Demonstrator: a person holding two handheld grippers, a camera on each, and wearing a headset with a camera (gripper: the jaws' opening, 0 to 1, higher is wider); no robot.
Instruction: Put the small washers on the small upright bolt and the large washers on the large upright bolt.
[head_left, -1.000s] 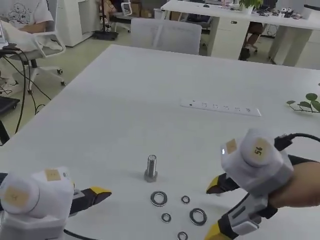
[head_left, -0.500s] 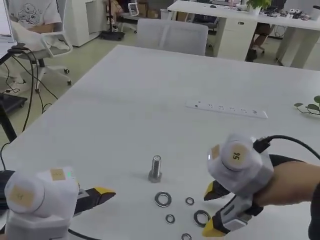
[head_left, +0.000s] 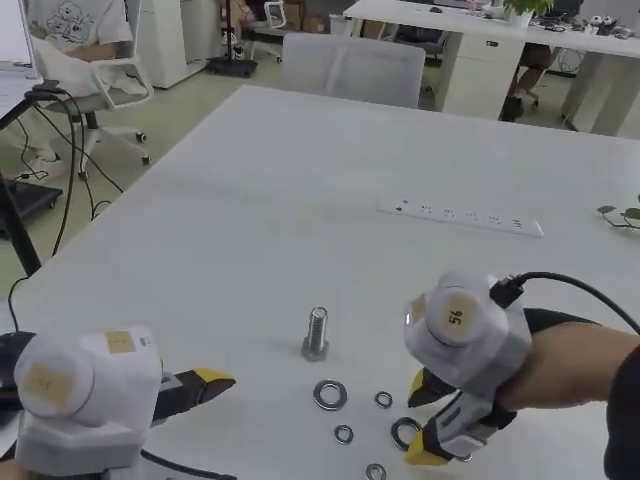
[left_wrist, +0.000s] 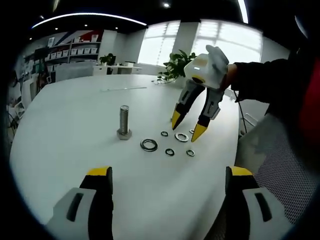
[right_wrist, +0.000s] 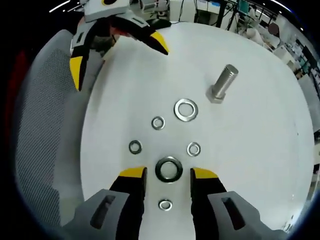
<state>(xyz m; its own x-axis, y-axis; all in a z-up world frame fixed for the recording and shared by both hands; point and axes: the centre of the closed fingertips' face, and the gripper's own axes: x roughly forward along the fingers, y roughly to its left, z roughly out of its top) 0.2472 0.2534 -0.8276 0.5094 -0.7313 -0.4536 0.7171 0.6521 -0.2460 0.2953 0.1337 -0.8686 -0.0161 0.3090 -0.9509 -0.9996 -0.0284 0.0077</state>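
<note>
One steel bolt (head_left: 316, 333) stands upright on its head on the white table (head_left: 300, 200). In front of it lie two large washers and several small ones. My right gripper (head_left: 418, 422) is open, tips down, and straddles one large washer (right_wrist: 168, 169), which lies flat between the jaws. The other large washer (right_wrist: 185, 109) lies nearer the bolt (right_wrist: 222, 84), with small washers (right_wrist: 158, 122) scattered around. My left gripper (left_wrist: 170, 172) is open and holds nothing, well short of the washers (left_wrist: 148, 145). It faces the right gripper (left_wrist: 186, 128) across them.
A white power strip (head_left: 460, 217) lies farther back on the table. A leafy plant (head_left: 625, 213) pokes in at the right edge. Office chairs (head_left: 350, 70) and desks stand beyond the far edge, with a seated person (head_left: 70, 30) at the left.
My right gripper has moved left and down over the washers until its tips straddle a large washer. The left gripper has stayed almost in place. The head camera has shifted slightly.
</note>
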